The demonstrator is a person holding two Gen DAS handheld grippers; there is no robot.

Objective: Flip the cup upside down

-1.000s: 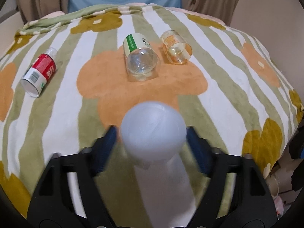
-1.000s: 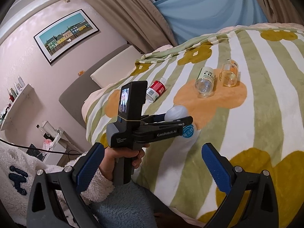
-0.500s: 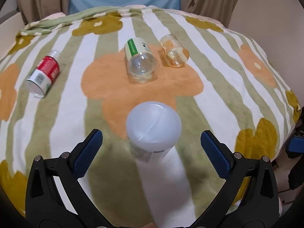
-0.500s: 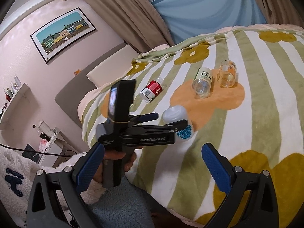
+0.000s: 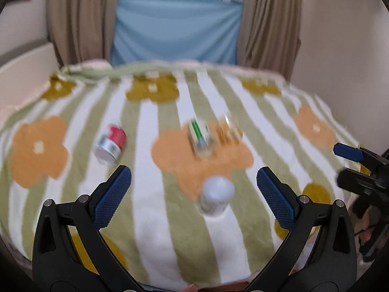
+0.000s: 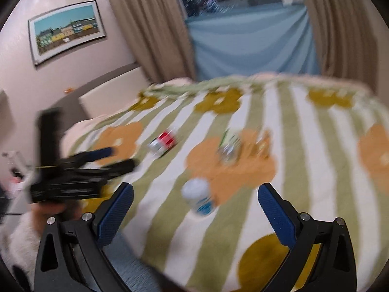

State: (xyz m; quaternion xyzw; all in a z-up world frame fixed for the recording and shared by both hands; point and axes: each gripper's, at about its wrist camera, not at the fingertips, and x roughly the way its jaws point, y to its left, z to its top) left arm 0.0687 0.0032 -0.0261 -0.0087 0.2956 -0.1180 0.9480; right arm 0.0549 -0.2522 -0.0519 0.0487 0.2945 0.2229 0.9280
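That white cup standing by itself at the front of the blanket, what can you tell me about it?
The white cup looks like cloudy, frosted plastic, with a rounded closed end facing up and a printed label low on its side, showing blue in the right wrist view. It stands alone on the striped flowered blanket, at the edge of an orange flower, apparently mouth down. Nothing else touches it: both pairs of jaws are open and clear of it. Motion blur hides the label's details.

The cup (image 5: pixel 216 196) is white plastic with a printed label round its lower part. It stands upside down on the bed's flowered blanket (image 5: pixel 155 219), closed base uppermost. It sits apart from both tongs, ahead of the left tongs (image 5: pixel 194 192) and slightly to their right, free of any grip.
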